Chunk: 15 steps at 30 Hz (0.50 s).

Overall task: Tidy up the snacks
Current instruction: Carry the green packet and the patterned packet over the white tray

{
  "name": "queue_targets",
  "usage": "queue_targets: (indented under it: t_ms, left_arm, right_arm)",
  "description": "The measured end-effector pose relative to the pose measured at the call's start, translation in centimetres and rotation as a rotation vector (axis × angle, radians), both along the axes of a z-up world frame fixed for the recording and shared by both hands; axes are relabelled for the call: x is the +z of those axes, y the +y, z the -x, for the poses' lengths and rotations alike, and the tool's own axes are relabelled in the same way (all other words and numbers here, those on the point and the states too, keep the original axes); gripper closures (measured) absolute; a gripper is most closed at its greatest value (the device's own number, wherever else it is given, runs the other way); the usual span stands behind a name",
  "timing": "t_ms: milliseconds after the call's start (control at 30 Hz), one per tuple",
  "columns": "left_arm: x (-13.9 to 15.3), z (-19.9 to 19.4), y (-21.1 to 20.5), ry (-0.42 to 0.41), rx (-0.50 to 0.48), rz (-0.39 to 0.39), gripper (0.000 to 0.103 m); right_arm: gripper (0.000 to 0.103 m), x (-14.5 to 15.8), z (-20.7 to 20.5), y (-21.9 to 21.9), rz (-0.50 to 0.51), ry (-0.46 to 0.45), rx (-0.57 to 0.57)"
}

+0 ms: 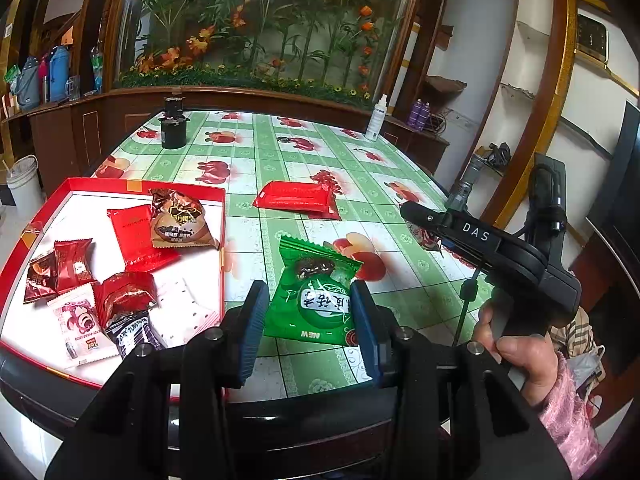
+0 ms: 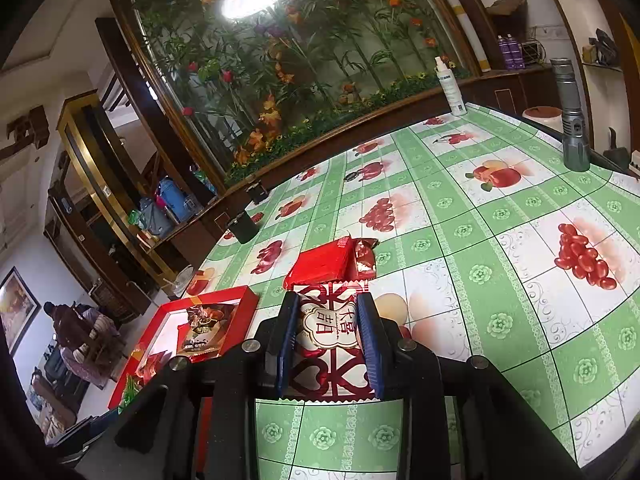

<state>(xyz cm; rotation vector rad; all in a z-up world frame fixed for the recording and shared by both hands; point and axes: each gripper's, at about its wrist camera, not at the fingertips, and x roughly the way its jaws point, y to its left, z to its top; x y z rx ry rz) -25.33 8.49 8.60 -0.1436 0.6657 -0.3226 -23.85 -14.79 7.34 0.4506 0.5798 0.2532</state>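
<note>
Green packet (image 1: 316, 296): on the tablecloth just right of the red tray (image 1: 120, 182); between the left gripper (image 1: 310, 312) pads, which look pinched on its sides
Red-and-white packet (image 2: 330, 334): pinched in the right gripper (image 2: 330, 340); right of the tray
Red packets (image 1: 296, 198): loose beyond the tray's far right corner; not yet sorted
Tray: several snacks already inside
Progress: judged well underway

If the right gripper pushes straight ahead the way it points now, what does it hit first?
Probably the flat red packet lying on the tablecloth just beyond the red-and-white snack clamped in the right gripper; depth is uncertain.
</note>
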Motion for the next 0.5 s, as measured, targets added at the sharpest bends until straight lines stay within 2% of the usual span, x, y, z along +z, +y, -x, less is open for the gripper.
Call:
queue_targets:
  t_ms: [500]
  left_arm:
    - [-0.39, -0.15, 0.26, 0.011, 0.004, 0.005, 0.063]
  right_arm:
    - [0.073, -0.42, 0.04, 0.75, 0.011, 0.008, 0.012]
